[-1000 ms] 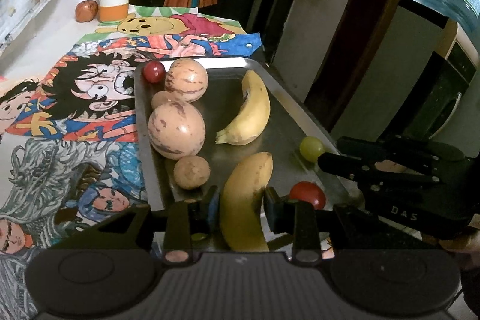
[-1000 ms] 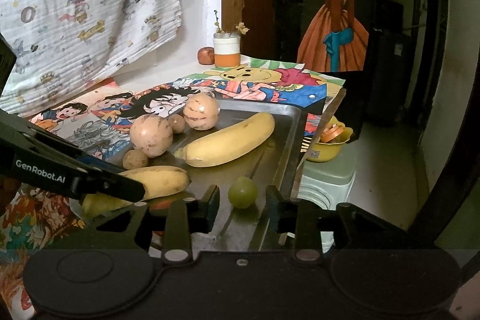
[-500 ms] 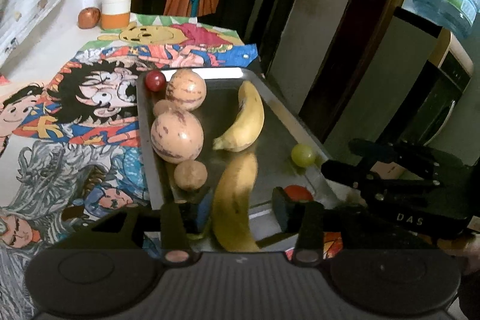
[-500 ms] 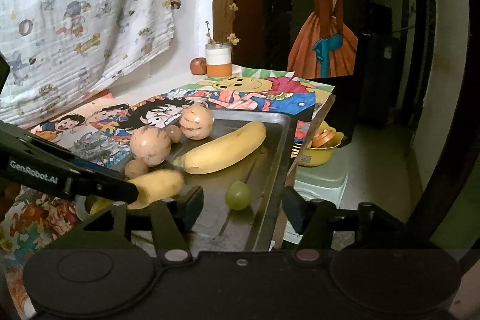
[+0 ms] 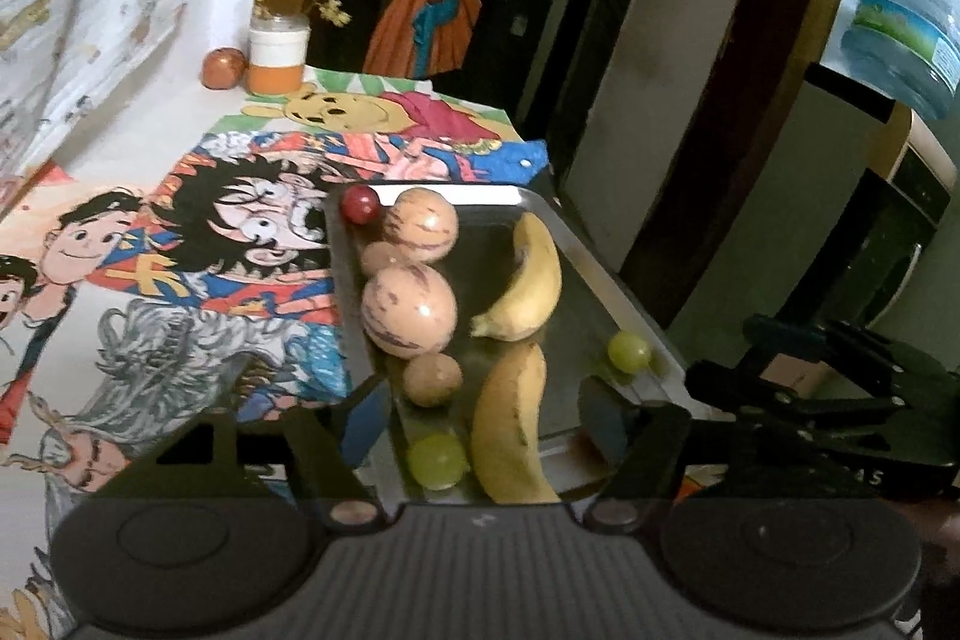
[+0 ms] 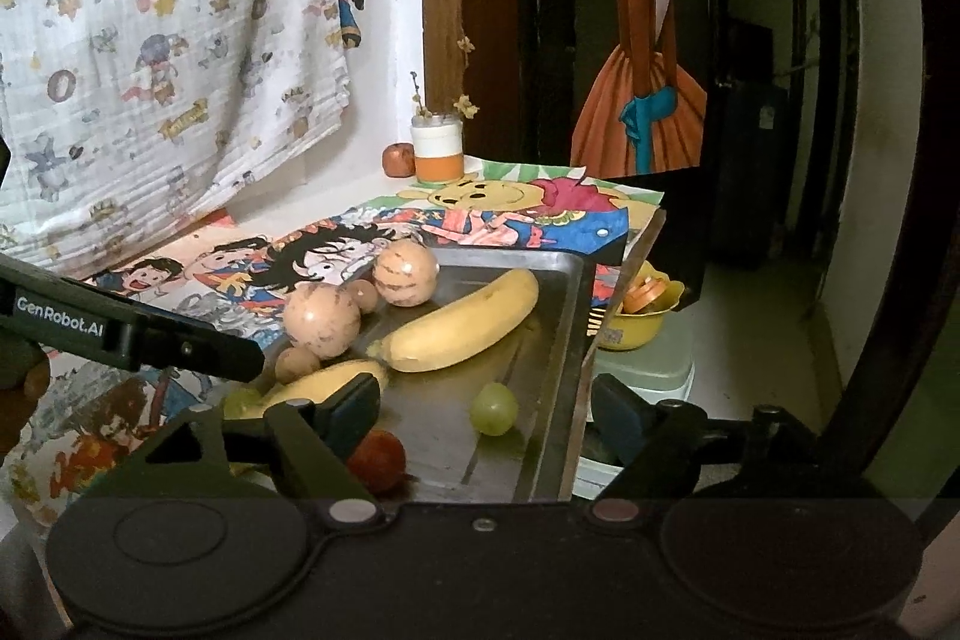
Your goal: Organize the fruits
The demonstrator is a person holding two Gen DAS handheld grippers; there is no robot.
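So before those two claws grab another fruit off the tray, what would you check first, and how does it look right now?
1. Left gripper empty: ok, jaws just opened, clear of the near banana.
2. Right gripper empty: ok, jaws just opened, green grape lies loose between them.
3. Fruit inside the tray: ok.
4. Red fruit reachable: cannot tell, partly hidden.
5. Grippers apart: ok.

L gripper (image 5: 483, 415) jaws just opened wide, R gripper (image 6: 486, 415) jaws likewise, both angled down
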